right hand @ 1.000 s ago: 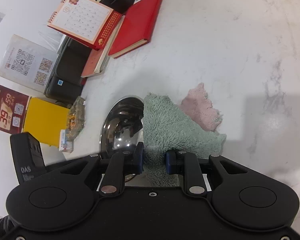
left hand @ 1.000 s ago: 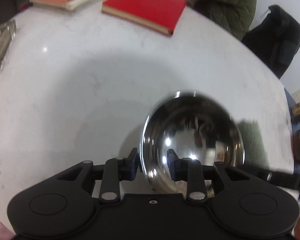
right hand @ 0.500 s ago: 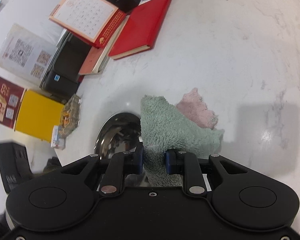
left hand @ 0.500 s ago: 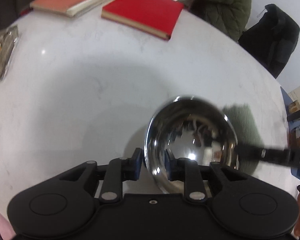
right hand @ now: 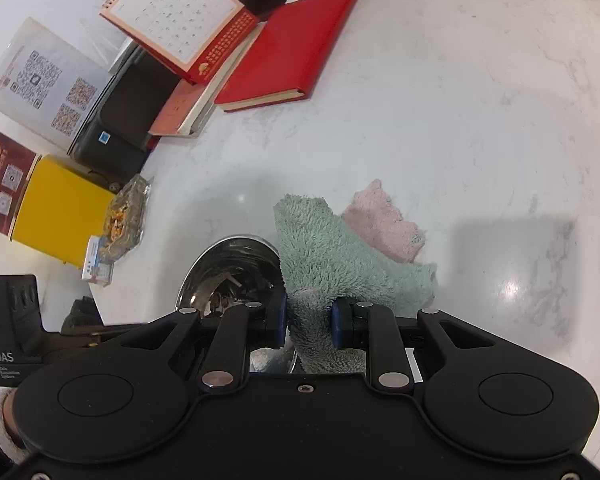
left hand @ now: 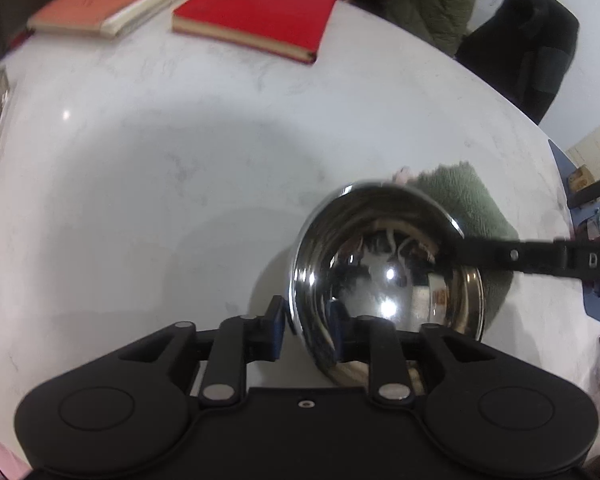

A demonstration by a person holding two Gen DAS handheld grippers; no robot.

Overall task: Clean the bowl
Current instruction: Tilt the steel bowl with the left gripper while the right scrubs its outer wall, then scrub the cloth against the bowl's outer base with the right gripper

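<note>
A shiny steel bowl (left hand: 384, 280) is tilted up off the white marble table (left hand: 160, 168), its rim pinched between the pads of my left gripper (left hand: 306, 330), one pad outside the wall and one inside. My right gripper (right hand: 309, 322) is shut on a green fluffy cloth (right hand: 340, 264) with a pink side (right hand: 384, 220). In the right wrist view the bowl (right hand: 228, 272) sits just left of the cloth, the cloth's edge at its rim. In the left wrist view a black finger of the right gripper (left hand: 512, 254) reaches across the bowl's right rim, with the cloth (left hand: 472, 204) behind it.
A red book (right hand: 292, 52), a desk calendar (right hand: 180, 16), a black box (right hand: 128, 120), a yellow box (right hand: 60, 208) and a wrapped snack (right hand: 126, 220) crowd the far left of the table. Dark jackets (left hand: 532, 44) hang on chairs beyond the table edge.
The right gripper with the cloth has come in over the bowl's right rim, and more of the cloth shows behind the bowl. The bowl stays pinched by the left gripper, rolled slightly.
</note>
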